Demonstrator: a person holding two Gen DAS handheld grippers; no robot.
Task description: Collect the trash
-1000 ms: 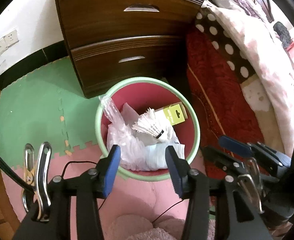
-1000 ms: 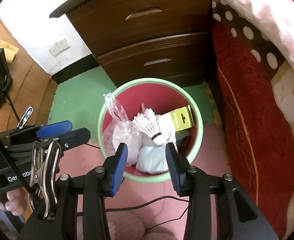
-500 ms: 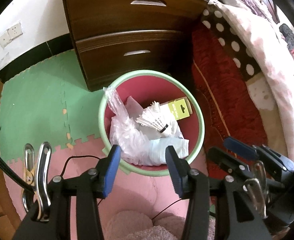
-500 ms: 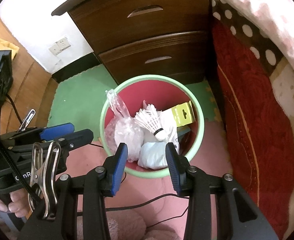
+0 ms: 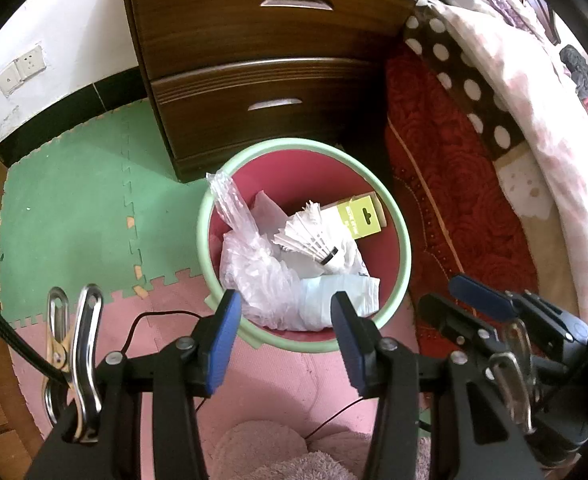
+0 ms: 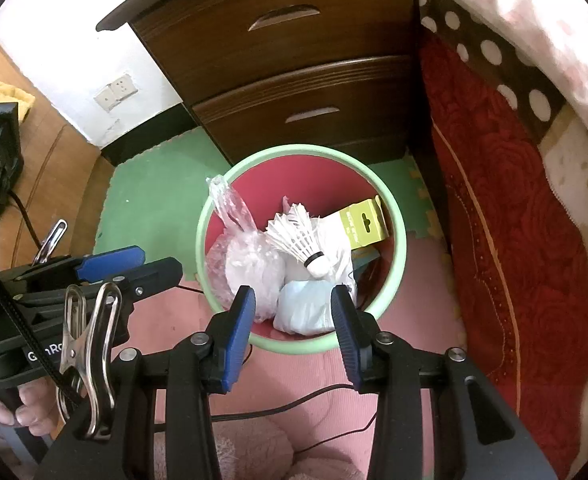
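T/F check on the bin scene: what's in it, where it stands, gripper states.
1. A shuttlecock lies on top of the trash in the bin. True.
2. The bin stands in front of a wooden drawer unit. True.
3. The right gripper grips the shuttlecock. False: its fingers are apart, holding nothing.
4. The bin's rim is blue. False: pale green, with a red inside.
5. The left gripper is empty. True.

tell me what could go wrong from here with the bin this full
The shuttlecock sits loose on top of the heap in the bin, so a nudge could tip it out. The clear plastic bag pokes above the rim and may snag a tool reaching in. A thin black cable crosses the pink mat just below the bin and could catch.
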